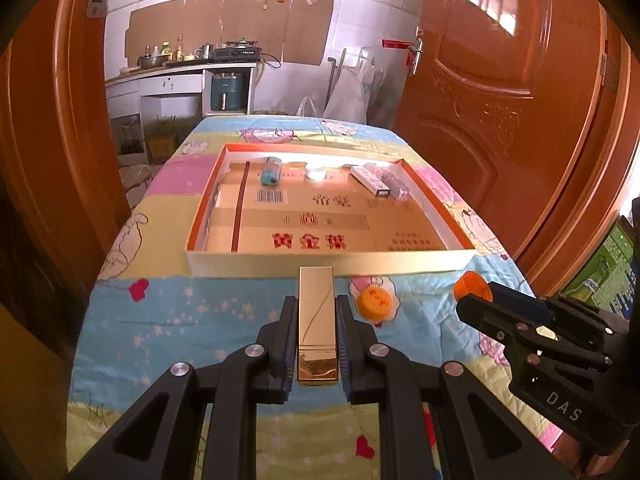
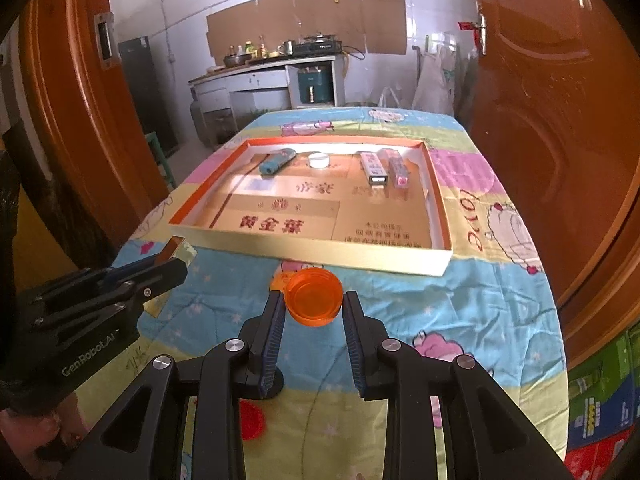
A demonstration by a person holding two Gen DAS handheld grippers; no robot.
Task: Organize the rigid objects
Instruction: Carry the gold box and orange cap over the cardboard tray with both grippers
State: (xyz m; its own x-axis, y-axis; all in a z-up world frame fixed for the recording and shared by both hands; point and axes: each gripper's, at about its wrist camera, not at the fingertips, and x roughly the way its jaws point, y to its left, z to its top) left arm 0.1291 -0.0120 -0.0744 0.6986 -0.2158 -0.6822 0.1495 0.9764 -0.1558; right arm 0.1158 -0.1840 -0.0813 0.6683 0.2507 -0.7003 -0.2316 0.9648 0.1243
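Kitchen clutter fills the background: a counter with pots and bottles, orange-brown doors on both sides, and in front your surface under a cartoon-print cloth (image 1: pixel 224 320).

Your left gripper (image 1: pixel 316 320) has its jaws narrow and clamped on a long gold box (image 1: pixel 316 312), shiny, rectangular, pointing straight ahead with its far end just short of the tray's near wall. Your right gripper (image 2: pixel 314 308) has its jaws pinched on an orange translucent cap (image 2: pixel 314 294), round and shallow, its open side facing the camera, also just short of the near wall of the tray (image 2: pixel 320 250). Its casing reads "DAS" in the left wrist view; the left gripper's casing reads "GenRobot.AI" in the right wrist view.

A second orange cap (image 1: pixel 375 303) lies on the cloth near the tray's front wall, between the two grippers, with small red writing too blurred to read.

Inside the tray, a flat card bears large red Chinese characters and a barcode. Along the tray's far wall lie a blue cylinder (image 1: pixel 270 172), a small white round lid (image 1: pixel 315 174), a white box (image 1: pixel 370 180) and a clear patterned box (image 1: pixel 396 186).
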